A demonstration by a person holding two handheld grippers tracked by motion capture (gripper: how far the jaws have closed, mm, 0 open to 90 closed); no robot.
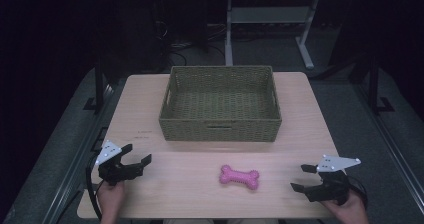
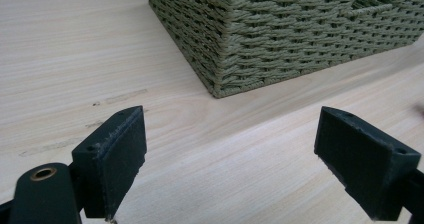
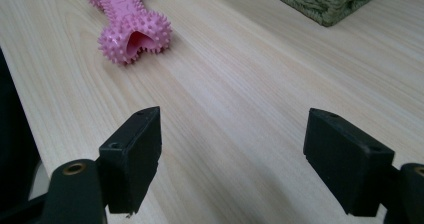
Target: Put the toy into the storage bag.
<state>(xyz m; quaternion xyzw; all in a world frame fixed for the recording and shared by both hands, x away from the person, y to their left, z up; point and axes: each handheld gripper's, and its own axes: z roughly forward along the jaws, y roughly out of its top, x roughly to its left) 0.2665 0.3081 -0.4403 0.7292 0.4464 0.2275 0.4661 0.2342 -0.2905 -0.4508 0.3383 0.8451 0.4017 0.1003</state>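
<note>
As the moment was recorded from the high view, a light wooden table [image 1: 150, 109] carried three groups of items. Item one: a pink spiked bone-shaped toy [image 1: 239, 177], which lay flat on the near half of the table, between the two grippers and nearer the right one, well apart from both. Its long axis ran roughly left to right. In the right gripper view the same toy [image 3: 127, 21] lay ahead and to the left of the jaws, one knobbed end facing the camera. Item two: a green woven basket [image 1: 220, 126], rectangular, which stood upright on the far half of the table, behind the toy and apart from it; nothing could be seen inside. A corner of it [image 2: 260, 39] appeared in the left gripper view. Item three: two hand-held grippers. The left gripper [image 1: 137, 156] rested at the near left of the table in a person's hand, jaws spread wide, nothing between them. The right gripper [image 1: 303, 177] sat at the near right, likewise held, jaws wide apart and holding nothing, bare tabletop showing between them.
</note>
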